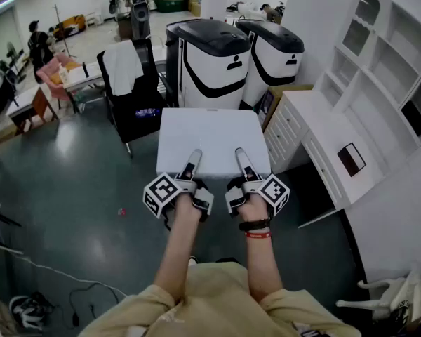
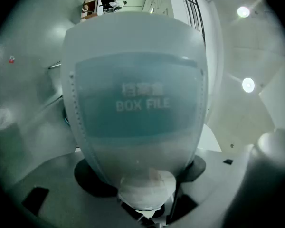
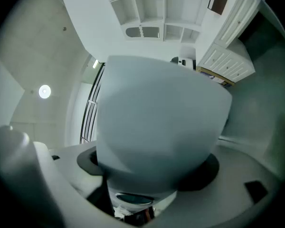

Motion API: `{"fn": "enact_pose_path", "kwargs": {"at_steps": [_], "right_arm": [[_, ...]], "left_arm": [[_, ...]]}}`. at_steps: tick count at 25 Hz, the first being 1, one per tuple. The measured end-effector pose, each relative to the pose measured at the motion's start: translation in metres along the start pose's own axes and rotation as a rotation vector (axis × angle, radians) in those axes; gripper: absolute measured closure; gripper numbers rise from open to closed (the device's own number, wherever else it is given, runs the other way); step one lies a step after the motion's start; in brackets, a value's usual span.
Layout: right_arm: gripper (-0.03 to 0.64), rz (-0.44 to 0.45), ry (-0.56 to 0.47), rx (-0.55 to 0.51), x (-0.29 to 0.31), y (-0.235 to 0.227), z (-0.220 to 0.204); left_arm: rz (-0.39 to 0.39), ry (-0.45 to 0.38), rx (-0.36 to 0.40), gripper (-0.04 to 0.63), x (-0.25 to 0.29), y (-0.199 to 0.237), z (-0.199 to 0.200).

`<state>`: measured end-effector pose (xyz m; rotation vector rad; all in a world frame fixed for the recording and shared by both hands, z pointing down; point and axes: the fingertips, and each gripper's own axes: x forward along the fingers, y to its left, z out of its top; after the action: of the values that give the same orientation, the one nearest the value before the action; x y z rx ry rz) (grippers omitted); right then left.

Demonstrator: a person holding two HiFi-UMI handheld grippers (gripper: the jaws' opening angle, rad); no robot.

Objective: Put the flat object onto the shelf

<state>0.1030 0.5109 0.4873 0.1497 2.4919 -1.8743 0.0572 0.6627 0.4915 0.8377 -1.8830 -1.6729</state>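
Holding the box file (image 1: pixel 212 137) out flat in front of you, you have it by its near edge with both tools, well above the grey floor (image 1: pixel 77 188). Your left gripper (image 1: pixel 195 157) is clenched on the near-left part of that edge, with one of its fingers (image 1: pixel 192 166) lying on the white top face. Your right gripper (image 1: pixel 241 156) is clenched on the near-right part in the same way, one finger on top. The two grippers sit near each other, side by side.

In the left gripper view the box file (image 2: pixel 137 103) fills the space between the fingers. The face turned to that camera carries a pale teal panel printed BOX FILE. In the right gripper view the box file (image 3: pixel 161 122) is likewise pressed between the fingers and shows a plain white face.

The shelf unit (image 1: pixel 382 55) stands well off to your right, apart from the box file. Its open white compartments rise above a white surface (image 1: pixel 316 118) with drawers, and a small dark framed item (image 1: pixel 351 159) lies on that surface. Beyond the far edge of the box file stand two white-and-black machines (image 1: pixel 207 58) side by side. To their left is a black chair (image 1: pixel 137 111) with a white cloth (image 1: pixel 123 65) draped over its back.
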Motion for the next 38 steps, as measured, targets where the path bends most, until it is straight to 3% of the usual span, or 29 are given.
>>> {"fn": "enact_pose_path", "kwargs": {"at_steps": [9,16,22,31,38], "right_arm": [[0.224,-0.041,-0.05,0.031,0.003,-0.027,-0.001],[0.224,-0.091,-0.082,0.059,0.016,-0.051,0.036],[0.224,-0.089,-0.116,0.066,0.043,-0.076,0.118],[0.224,-0.061,-0.154,0.096,0.066,-0.1,0.209],[0.225,-0.07,-0.171,0.08,0.074,-0.116,0.275]], "left_arm": [[0.036,0.018,-0.037,0.278,0.013,0.027,-0.002],[0.057,0.049,-0.036,0.278,0.059,0.034,-0.017],[0.07,0.09,-0.052,0.278,0.139,0.038,-0.053],[0.058,0.113,-0.011,0.278,0.23,0.025,-0.093],[0.057,0.146,-0.028,0.278,0.288,0.026,-0.131]]}}
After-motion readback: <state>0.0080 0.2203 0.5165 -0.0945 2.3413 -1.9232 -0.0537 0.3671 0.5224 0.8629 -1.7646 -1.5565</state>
